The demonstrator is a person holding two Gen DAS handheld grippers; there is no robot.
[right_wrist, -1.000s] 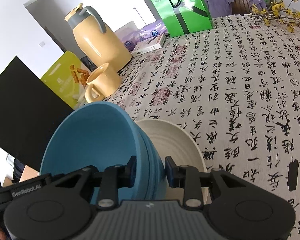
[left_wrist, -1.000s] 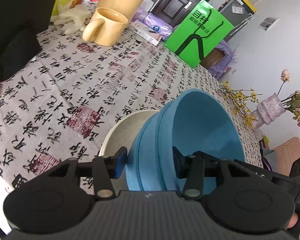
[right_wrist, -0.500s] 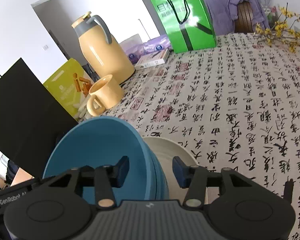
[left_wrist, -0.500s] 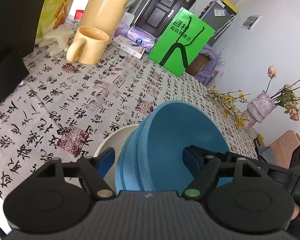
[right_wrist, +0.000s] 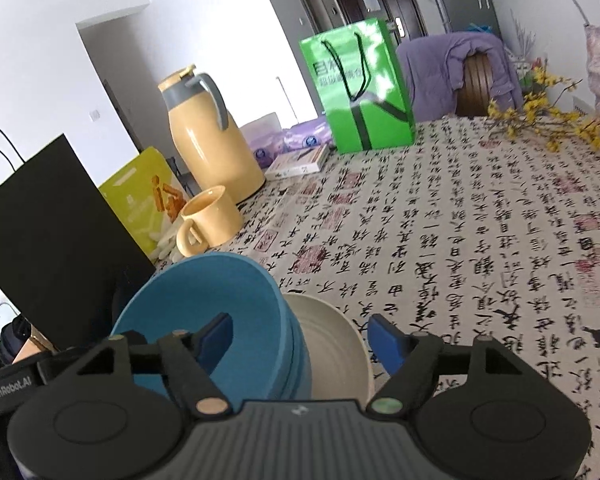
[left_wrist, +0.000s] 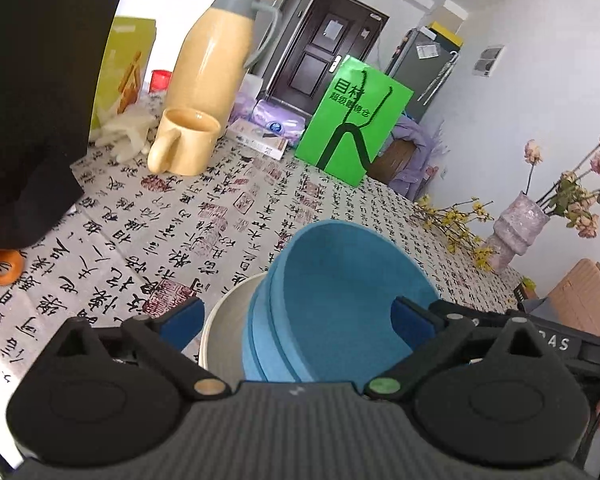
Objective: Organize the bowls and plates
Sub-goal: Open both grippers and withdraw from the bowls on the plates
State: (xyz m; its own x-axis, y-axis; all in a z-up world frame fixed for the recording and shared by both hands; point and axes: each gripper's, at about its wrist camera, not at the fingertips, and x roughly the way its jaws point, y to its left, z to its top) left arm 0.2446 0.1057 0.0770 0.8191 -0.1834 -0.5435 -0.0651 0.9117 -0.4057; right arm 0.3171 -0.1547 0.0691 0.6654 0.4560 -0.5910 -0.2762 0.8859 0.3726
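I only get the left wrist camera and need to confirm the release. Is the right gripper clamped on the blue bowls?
Observer: No. The right gripper's jaws are opening. The rim of the blue bowls stands between them, but neither pad presses on it.
Operator: Where do its fingers sit?
Observer: One finger hangs inside the top bowl, and the other is outside, over the white dish that shows to the right of the stack.

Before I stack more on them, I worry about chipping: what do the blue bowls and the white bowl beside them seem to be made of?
The stacked blue bowls look like matte plastic or wheat-straw composite: flat, even colour with no glare, thin rims. The white bowl beside them has a soft satin sheen and faint concentric rings inside; it could be glazed ceramic or melamine, and the views do not settle which.
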